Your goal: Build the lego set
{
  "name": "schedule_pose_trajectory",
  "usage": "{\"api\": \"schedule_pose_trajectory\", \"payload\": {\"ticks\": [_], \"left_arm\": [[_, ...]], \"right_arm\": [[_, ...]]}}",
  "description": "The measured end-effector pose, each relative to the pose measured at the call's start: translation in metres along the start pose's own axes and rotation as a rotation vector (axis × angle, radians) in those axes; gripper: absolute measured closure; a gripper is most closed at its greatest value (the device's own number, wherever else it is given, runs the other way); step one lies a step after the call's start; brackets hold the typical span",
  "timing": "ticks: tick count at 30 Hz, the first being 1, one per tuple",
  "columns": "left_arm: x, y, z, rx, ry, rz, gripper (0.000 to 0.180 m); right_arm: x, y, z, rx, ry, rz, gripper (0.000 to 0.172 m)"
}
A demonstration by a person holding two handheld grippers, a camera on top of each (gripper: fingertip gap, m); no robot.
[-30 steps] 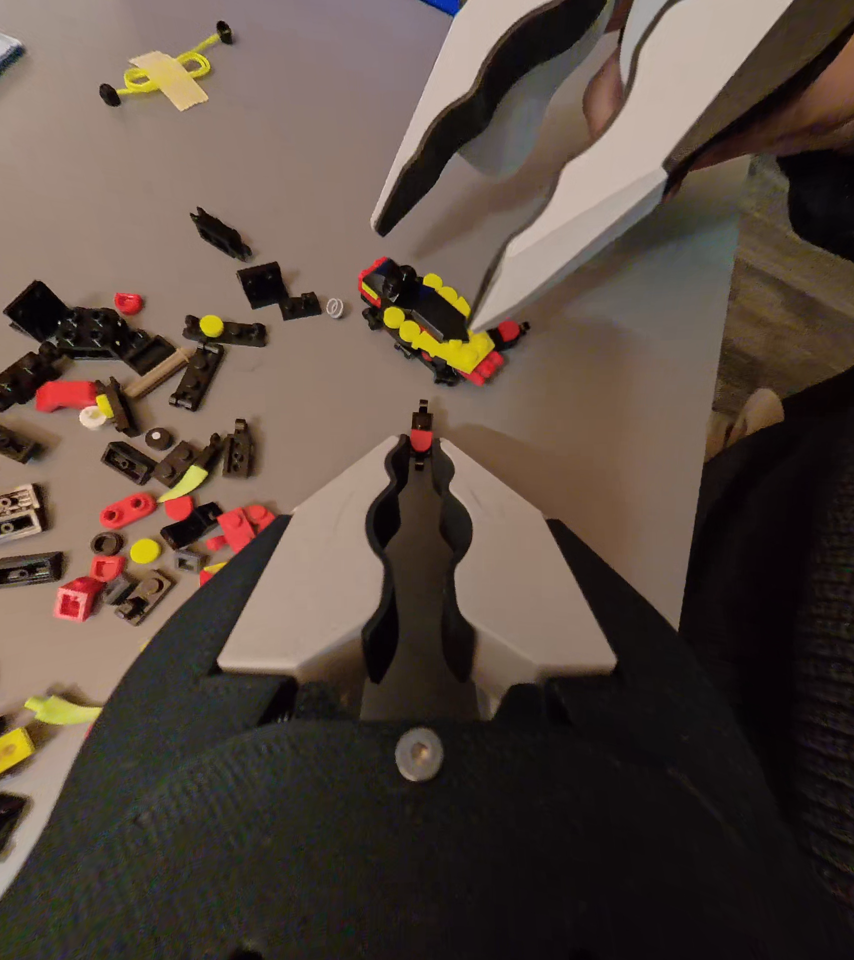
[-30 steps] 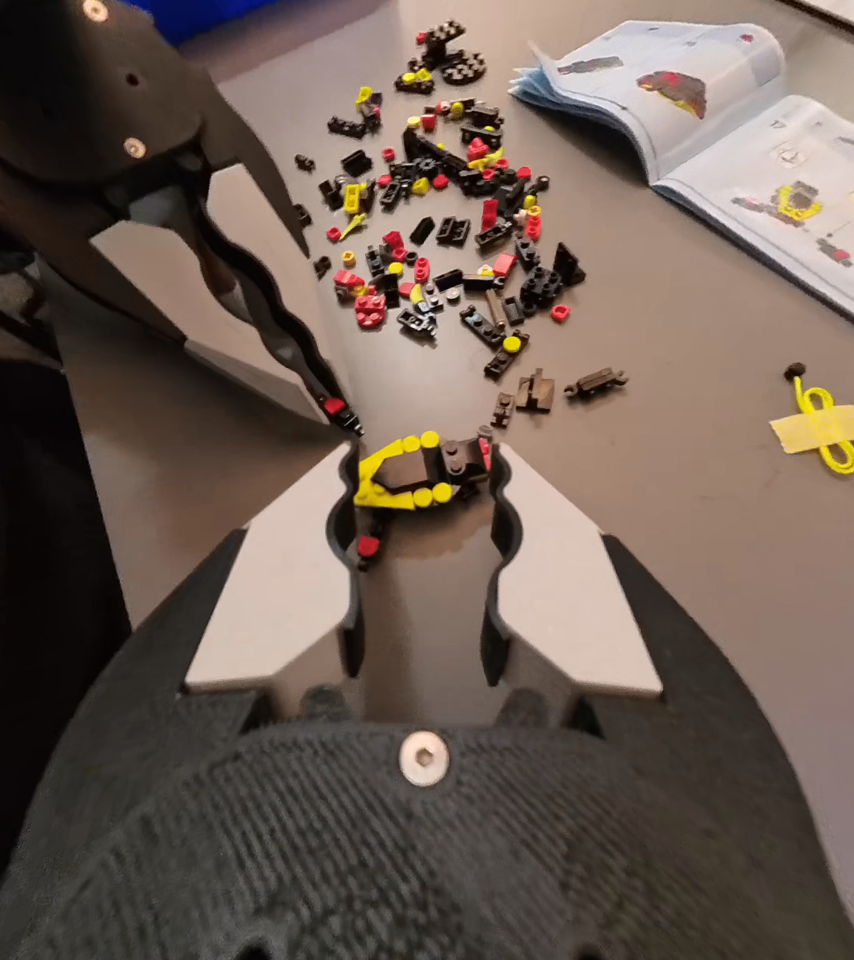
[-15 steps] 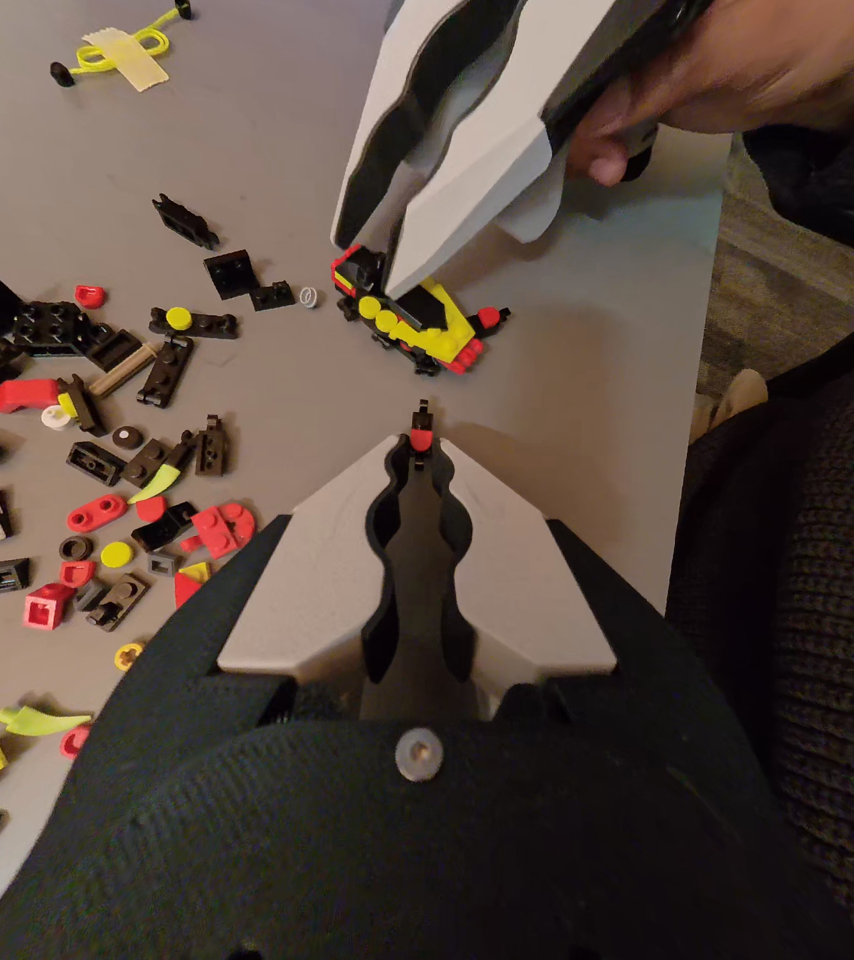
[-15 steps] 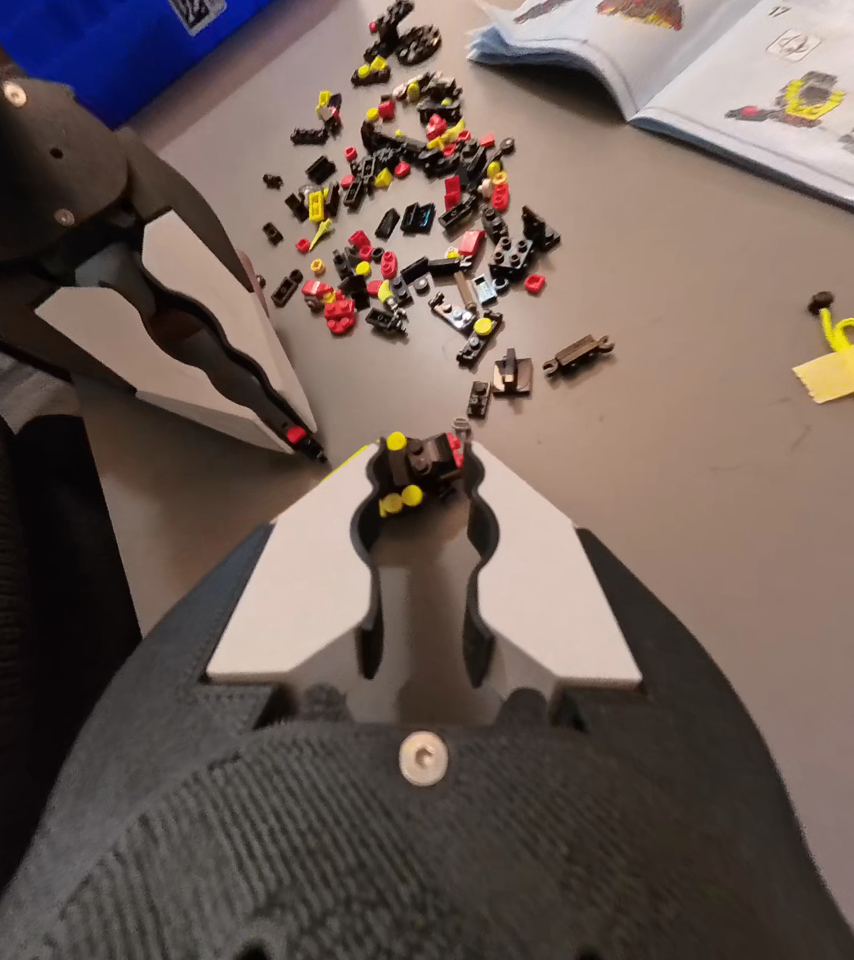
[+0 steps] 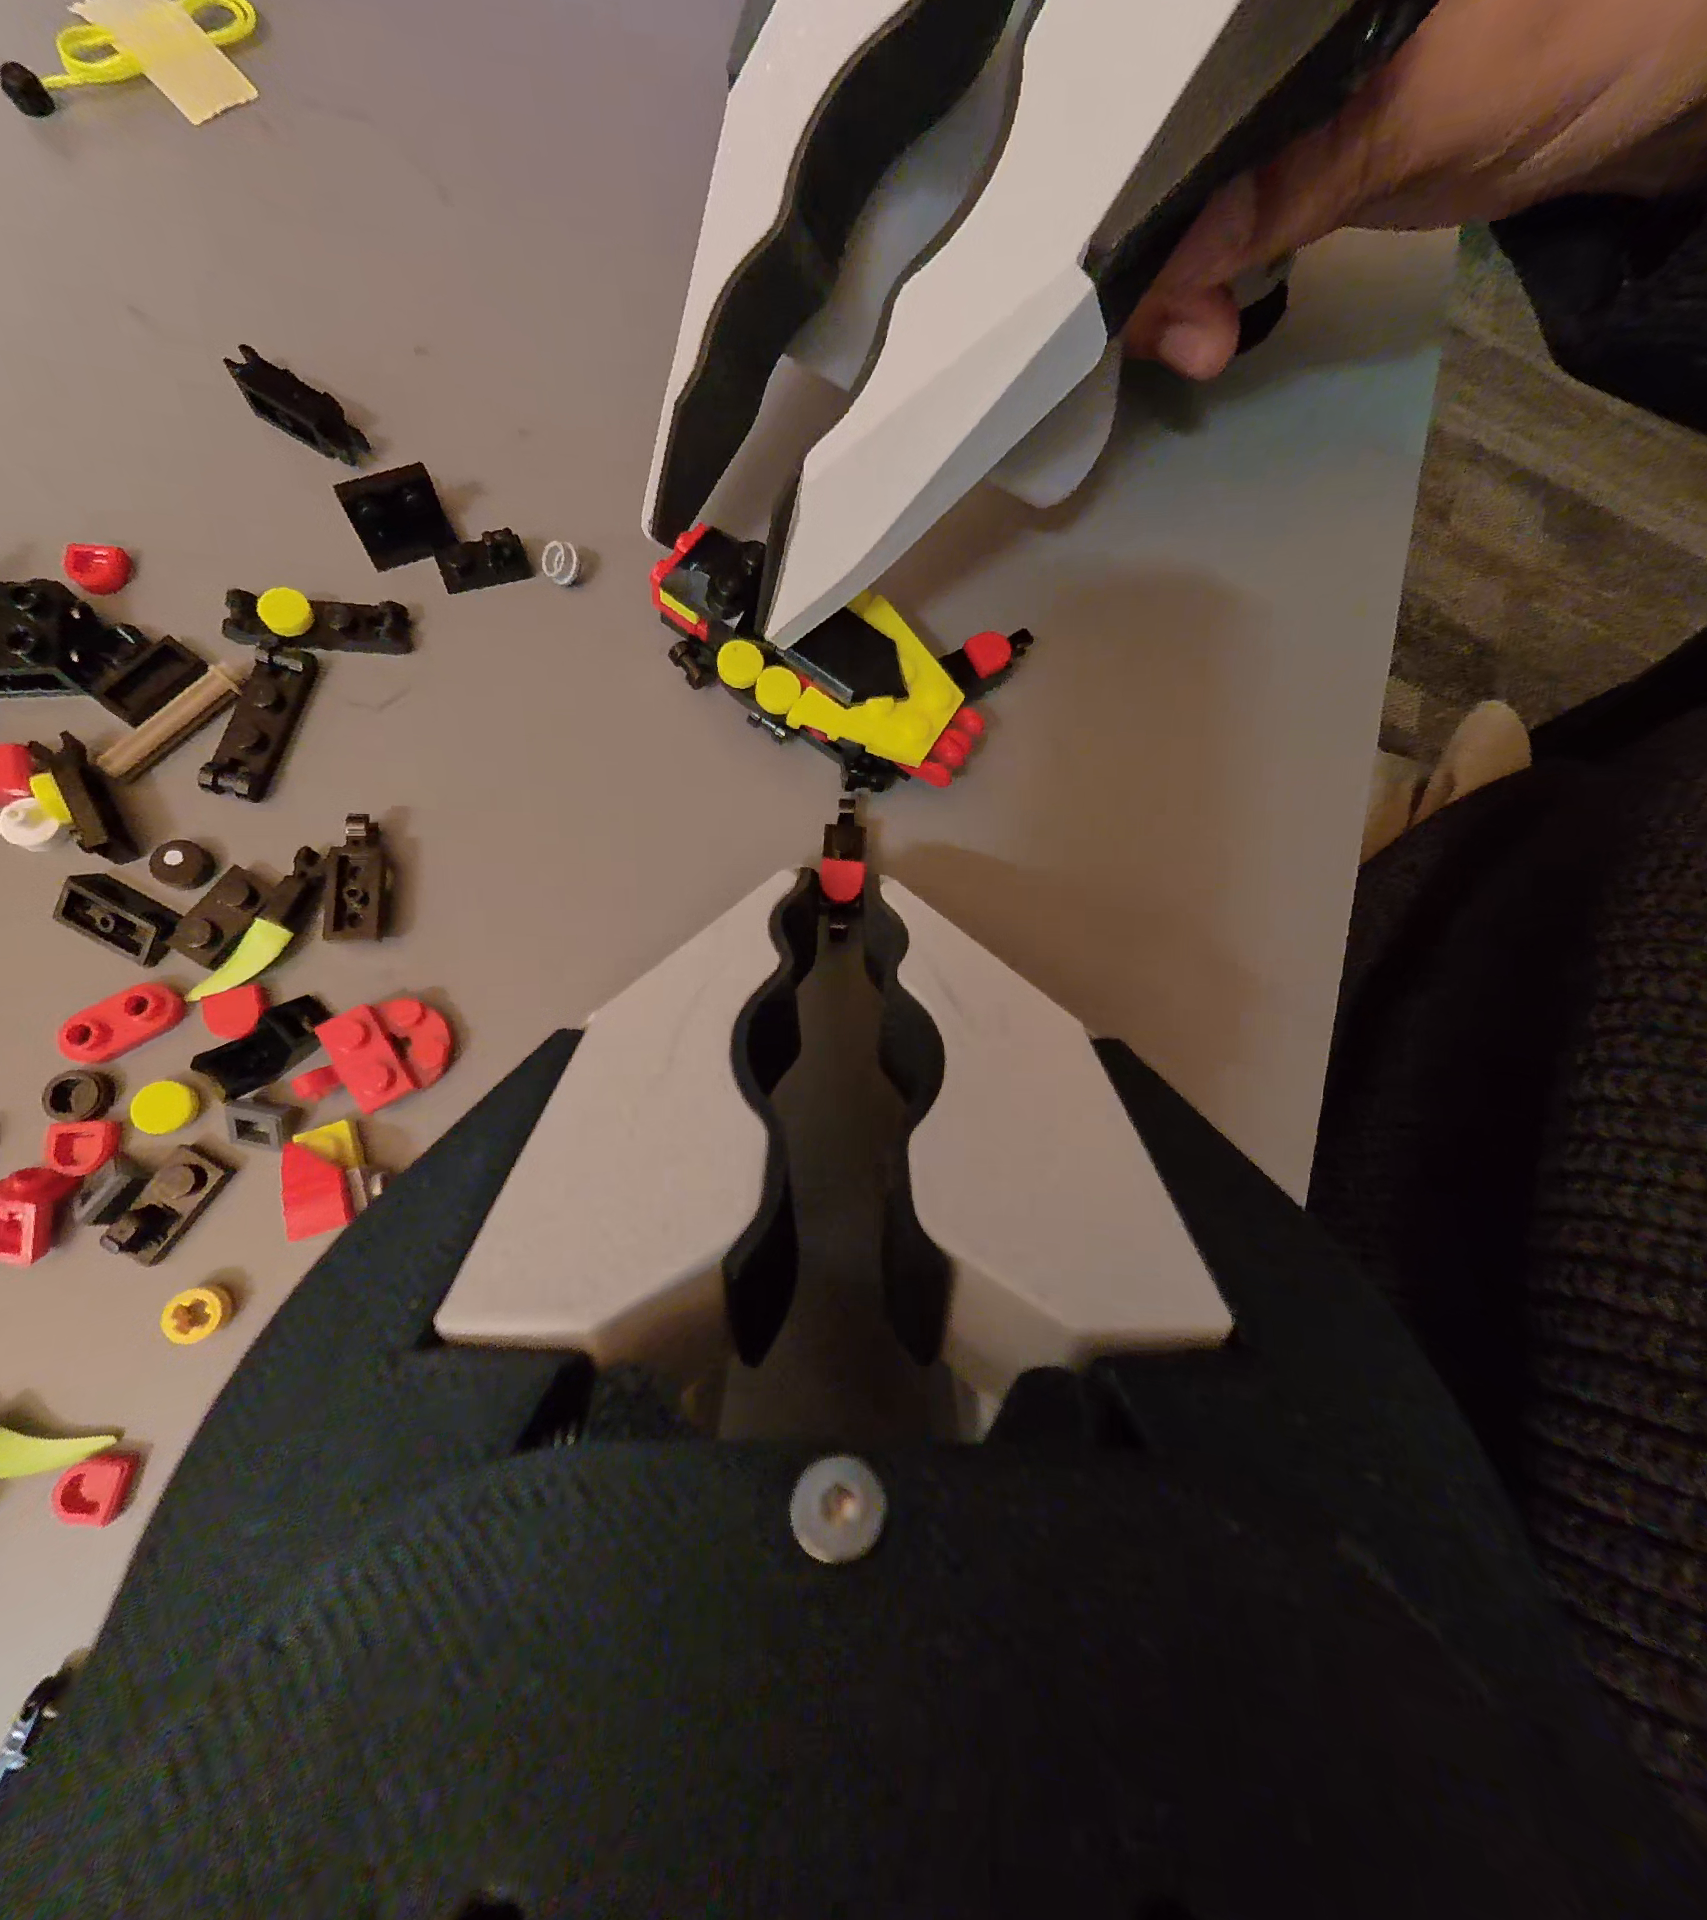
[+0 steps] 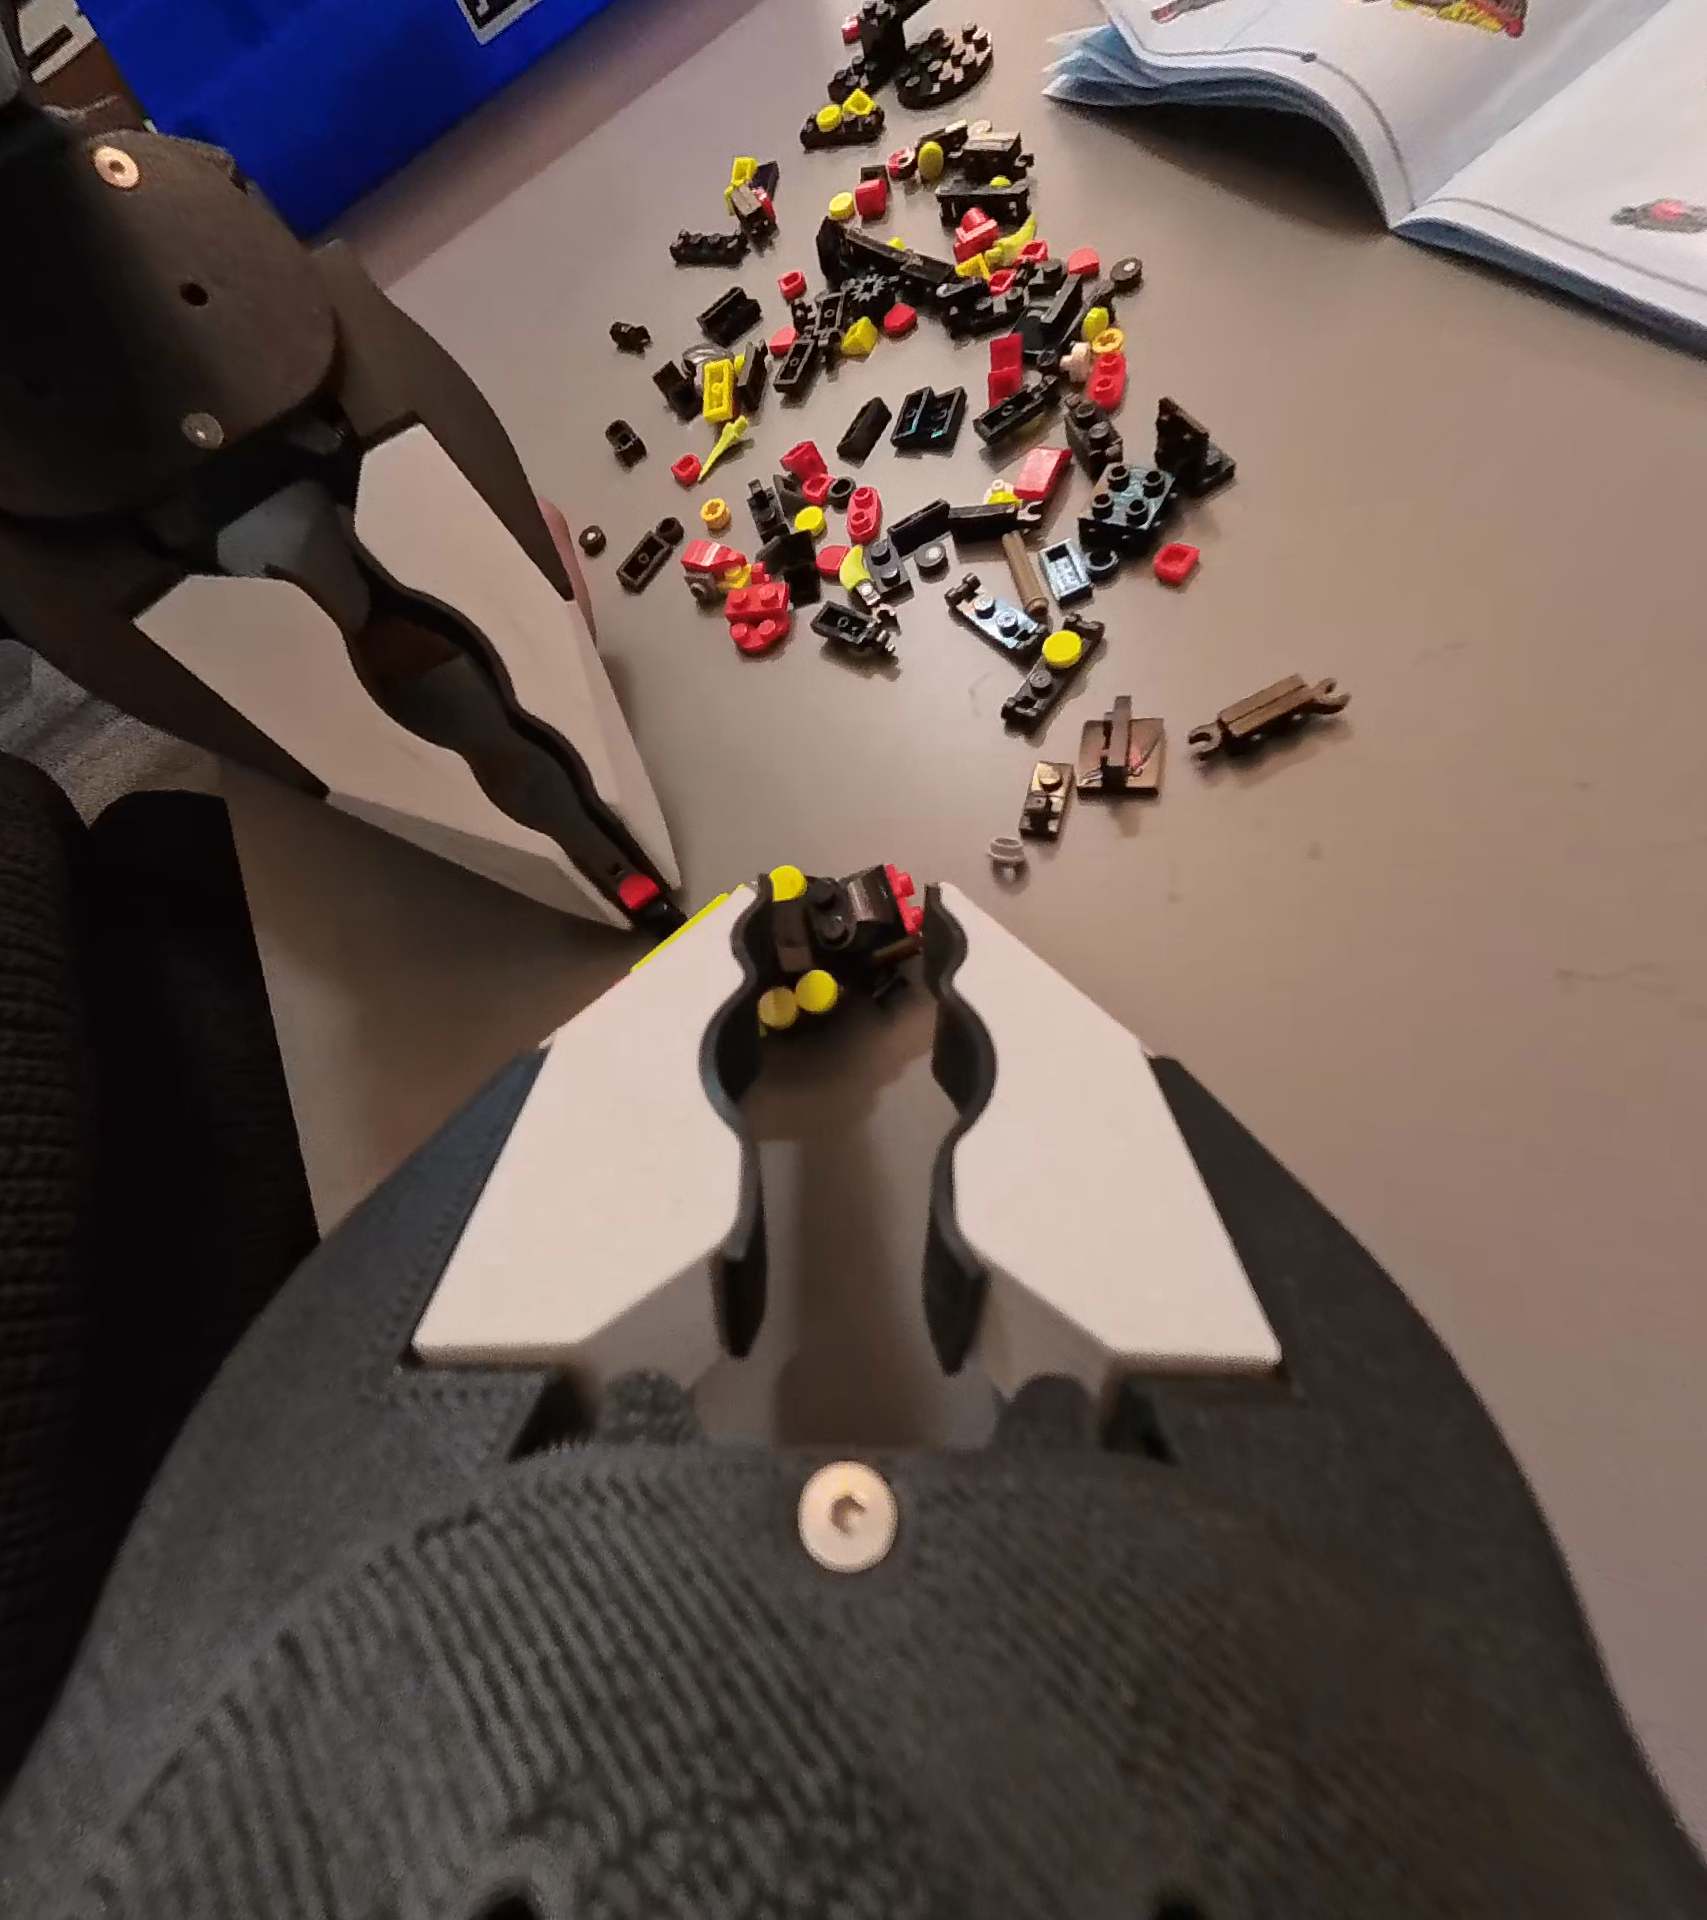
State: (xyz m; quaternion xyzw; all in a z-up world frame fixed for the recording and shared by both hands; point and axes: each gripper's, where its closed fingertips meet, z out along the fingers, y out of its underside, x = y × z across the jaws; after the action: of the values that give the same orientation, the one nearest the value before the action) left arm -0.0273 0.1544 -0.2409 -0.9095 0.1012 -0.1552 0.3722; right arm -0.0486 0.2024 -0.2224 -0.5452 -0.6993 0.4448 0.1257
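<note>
The left gripper is clamped on a small black-and-red brick piece, its two fingertips pressed against the sides of the piece, whose black tip sticks out ahead of them. That tip sits just short of the near end of a small yellow, black and red brick model, which lies on the grey tabletop near its right edge.

The right gripper is closed on that model, with a finger on each side of its black middle. In the left wrist view one grey finger comes down onto the model from above, and a hand holds the gripper's handle at the upper right. The yellow wedge and red studs of the model jut out toward the left gripper.

Just beyond the model lie a small grey ring, a black square plate and a longer black clip piece.

To the left spreads a loose scatter of black, red and yellow bricks. Farther back, an open instruction booklet lies at the far right, a blue box stands at the far left, and a yellow cord held under a strip of tape rests on the tabletop.
</note>
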Motion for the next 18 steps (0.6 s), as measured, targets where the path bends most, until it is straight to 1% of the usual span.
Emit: {"api": "schedule_pose_trajectory", "payload": {"ticks": [2, 3, 5, 8, 10, 14, 18], "left_arm": [[0.000, 0.000, 0.000, 0.001, -0.002, 0.002, 0.175], [-0.001, 0.000, 0.000, 0.002, -0.003, 0.000, 0.175], [-0.001, -0.001, -0.001, 0.006, -0.005, -0.006, 0.175], [-0.002, -0.001, -0.002, 0.017, -0.005, -0.023, 0.175], [-0.002, -0.002, -0.003, 0.024, -0.003, -0.029, 0.175], [-0.004, -0.002, -0.003, 0.024, -0.005, -0.046, 0.175], [-0.007, -0.003, -0.004, 0.037, -0.001, -0.076, 0.175]], "right_arm": [[0.001, 0.000, 0.000, 0.001, 0.011, 0.013, 0.144], [0.003, 0.000, -0.001, 0.000, 0.026, 0.026, 0.140], [0.005, -0.003, -0.006, 0.015, 0.043, 0.065, 0.121], [-0.002, -0.012, -0.020, 0.092, 0.013, 0.184, 0.121], [-0.007, -0.010, -0.026, 0.100, -0.006, 0.253, 0.117], [-0.011, 0.006, -0.020, 0.028, 0.033, 0.290, 0.105], [-0.015, 0.009, -0.007, -0.025, 0.091, 0.267, 0.104]]}}
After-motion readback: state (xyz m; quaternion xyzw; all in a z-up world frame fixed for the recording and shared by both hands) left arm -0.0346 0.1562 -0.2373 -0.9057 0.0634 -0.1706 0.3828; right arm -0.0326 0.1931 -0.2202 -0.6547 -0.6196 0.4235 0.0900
